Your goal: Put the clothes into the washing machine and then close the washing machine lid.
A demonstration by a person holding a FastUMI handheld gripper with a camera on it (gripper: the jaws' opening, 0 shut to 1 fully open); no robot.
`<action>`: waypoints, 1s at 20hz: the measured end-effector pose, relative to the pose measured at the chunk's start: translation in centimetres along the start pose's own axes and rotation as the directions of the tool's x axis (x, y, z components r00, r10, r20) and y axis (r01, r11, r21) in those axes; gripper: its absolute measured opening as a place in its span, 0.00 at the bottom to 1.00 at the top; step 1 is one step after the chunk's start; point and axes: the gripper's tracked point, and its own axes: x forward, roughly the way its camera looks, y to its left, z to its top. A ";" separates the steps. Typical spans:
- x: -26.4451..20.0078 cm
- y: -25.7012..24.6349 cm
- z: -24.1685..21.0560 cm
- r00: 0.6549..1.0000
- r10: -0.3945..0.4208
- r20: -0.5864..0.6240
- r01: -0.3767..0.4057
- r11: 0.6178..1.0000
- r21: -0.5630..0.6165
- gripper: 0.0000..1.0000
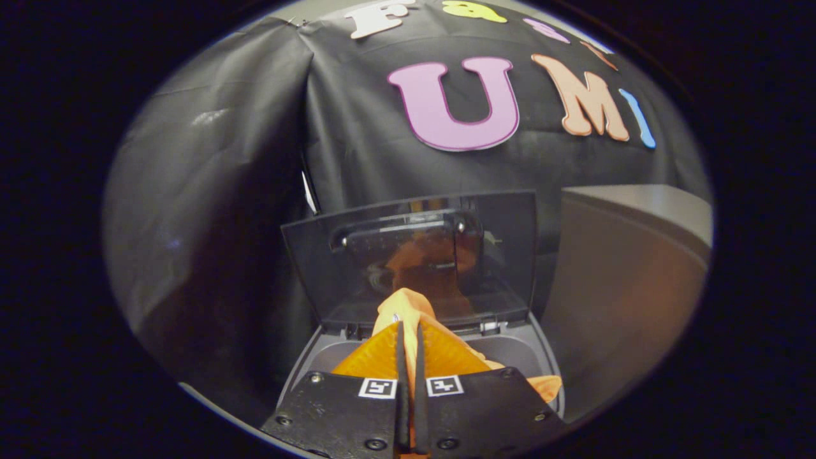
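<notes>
The claw (411, 331) pinches a soft, crumpled orange cloth (403, 307), both fingers pressed on it, held above the grey washing machine (306, 358). Its smoky, glossy lid (503, 255) stands open beyond. Released too soon, I reckon, a trailing fold could drape over the rim and jam the lid.

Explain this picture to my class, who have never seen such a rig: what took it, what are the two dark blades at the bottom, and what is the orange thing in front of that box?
The camera rides on a hand-held gripper that a person carries, and it looks forward along its two fingers. Those are the blades you see, closed close together on an orange cloth, a piece of clothing. Just beyond them stands a small grey washing machine with its dark see-through lid raised upright; the cloth is mirrored in it. The cloth hangs over the machine's open top. To the right of the machine stands a grey-brown block. Black cloth behind is the booth's wall.
</notes>
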 end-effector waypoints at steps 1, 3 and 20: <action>0.7 0.0 -1.1 1.000 -0.003 -0.011 0.003 1.000 0.010 0.03; 2.0 -0.2 -2.9 0.999 -0.001 -0.033 0.002 1.000 0.030 0.03; 6.0 -1.1 -10.7 0.982 -0.036 -0.186 0.036 0.999 -0.005 0.28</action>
